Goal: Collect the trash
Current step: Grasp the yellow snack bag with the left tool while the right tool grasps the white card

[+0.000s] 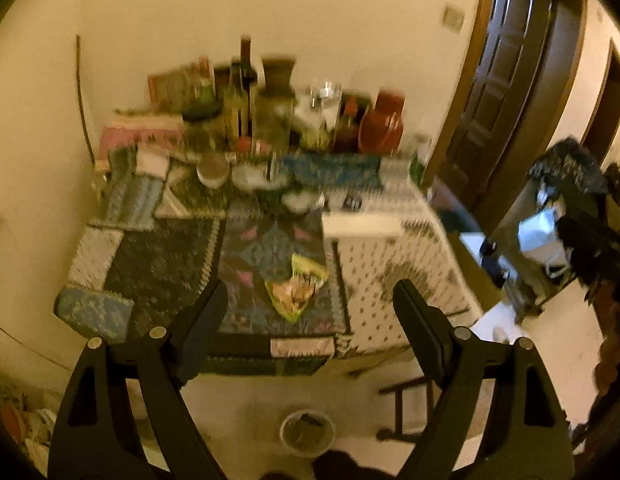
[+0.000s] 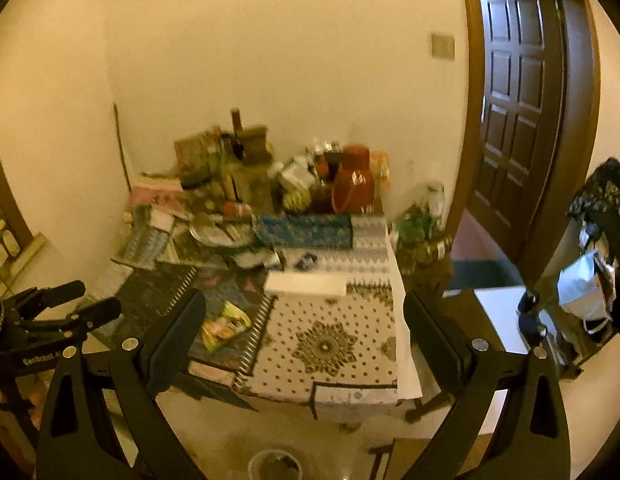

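A crumpled yellow-green snack wrapper (image 1: 296, 288) lies on the patterned tablecloth near the table's front edge; it also shows in the right wrist view (image 2: 224, 326). My left gripper (image 1: 310, 300) is open and empty, held above the front edge with the wrapper between its fingers in view. It also shows at the left of the right wrist view (image 2: 66, 304). My right gripper (image 2: 304, 312) is open and empty, held above the table's front right part, the wrapper just right of its left finger. A small round bin (image 1: 307, 432) stands on the floor below the table edge, also low in the right wrist view (image 2: 274, 466).
The table (image 2: 329, 360) stands in a wall corner. Bottles, jars and a red jug (image 1: 383, 122) crowd its back. A white box (image 1: 361, 224) lies mid-table. A dark stool (image 1: 405, 408) stands on the floor by the table. A brown door (image 2: 517, 100) and clutter are at the right.
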Action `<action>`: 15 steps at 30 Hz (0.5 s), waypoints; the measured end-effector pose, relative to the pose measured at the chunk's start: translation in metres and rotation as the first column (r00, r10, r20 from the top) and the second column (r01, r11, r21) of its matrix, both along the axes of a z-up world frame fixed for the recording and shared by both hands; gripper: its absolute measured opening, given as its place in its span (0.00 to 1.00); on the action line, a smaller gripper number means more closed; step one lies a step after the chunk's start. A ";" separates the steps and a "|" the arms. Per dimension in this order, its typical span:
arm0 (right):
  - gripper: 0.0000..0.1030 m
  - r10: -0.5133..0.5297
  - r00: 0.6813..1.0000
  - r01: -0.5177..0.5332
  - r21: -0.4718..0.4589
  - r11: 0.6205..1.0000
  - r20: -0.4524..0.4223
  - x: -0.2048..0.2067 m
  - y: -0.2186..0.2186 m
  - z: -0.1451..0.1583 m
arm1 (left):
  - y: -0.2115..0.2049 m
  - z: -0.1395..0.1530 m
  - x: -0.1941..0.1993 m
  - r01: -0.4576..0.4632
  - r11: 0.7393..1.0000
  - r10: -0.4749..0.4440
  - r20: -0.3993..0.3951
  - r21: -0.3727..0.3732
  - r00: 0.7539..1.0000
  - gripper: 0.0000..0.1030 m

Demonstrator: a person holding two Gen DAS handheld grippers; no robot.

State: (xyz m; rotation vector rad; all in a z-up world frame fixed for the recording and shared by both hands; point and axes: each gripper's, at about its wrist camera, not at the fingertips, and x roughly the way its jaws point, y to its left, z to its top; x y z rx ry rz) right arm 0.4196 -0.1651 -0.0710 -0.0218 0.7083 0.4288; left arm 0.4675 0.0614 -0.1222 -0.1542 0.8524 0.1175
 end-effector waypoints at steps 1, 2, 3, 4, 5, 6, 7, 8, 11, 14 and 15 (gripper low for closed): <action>0.96 0.004 1.000 -0.004 -0.006 1.000 -0.022 0.005 0.000 -0.005 | 0.000 -0.011 0.006 0.002 1.000 -0.002 -0.031 0.005 1.000 0.82; 0.96 0.006 0.999 -0.007 -0.012 1.000 -0.044 0.010 0.000 -0.011 | 0.001 -0.026 0.015 0.009 1.000 -0.008 -0.071 0.009 0.997 0.82; 0.96 0.010 0.998 -0.011 -0.019 1.000 -0.068 0.015 0.000 -0.017 | 0.001 -0.036 0.019 0.012 1.000 -0.011 -0.095 0.011 0.995 0.82; 0.96 0.015 0.996 -0.018 -0.026 1.000 -0.093 0.019 0.001 -0.024 | 0.003 -0.048 0.026 0.017 1.000 -0.016 -0.126 0.012 0.992 0.82; 0.96 0.016 0.994 -0.020 -0.033 0.999 -0.110 0.026 0.001 -0.028 | 0.004 -0.062 0.034 0.030 1.000 -0.028 -0.159 0.010 0.987 0.82; 0.96 0.018 0.991 -0.023 -0.043 0.999 -0.131 0.031 0.003 -0.034 | 0.005 -0.069 0.039 0.038 0.999 -0.035 -0.176 0.010 0.984 0.82; 0.96 0.021 0.988 -0.028 -0.050 0.998 -0.150 0.035 0.004 -0.040 | 0.006 -0.080 0.046 0.053 0.999 -0.050 -0.200 0.010 0.979 0.82; 0.96 0.026 0.985 -0.036 -0.059 0.998 -0.172 0.038 0.007 -0.046 | 0.007 -0.089 0.054 0.067 0.998 -0.063 -0.218 0.011 0.974 0.82; 0.96 0.023 0.976 -0.043 -0.088 0.995 -0.215 0.049 0.015 -0.063 | 0.010 -0.110 0.075 0.115 0.993 -0.109 -0.257 0.011 0.960 0.82; 0.96 0.013 0.966 -0.043 -0.109 0.993 -0.259 0.063 0.026 -0.080 | 0.013 -0.131 0.097 0.190 0.982 -0.178 -0.293 0.013 0.940 0.82; 0.96 0.010 0.962 -0.042 -0.113 0.993 -0.272 0.068 0.029 -0.085 | 0.014 -0.139 0.104 0.210 0.978 -0.196 -0.308 0.013 0.931 0.82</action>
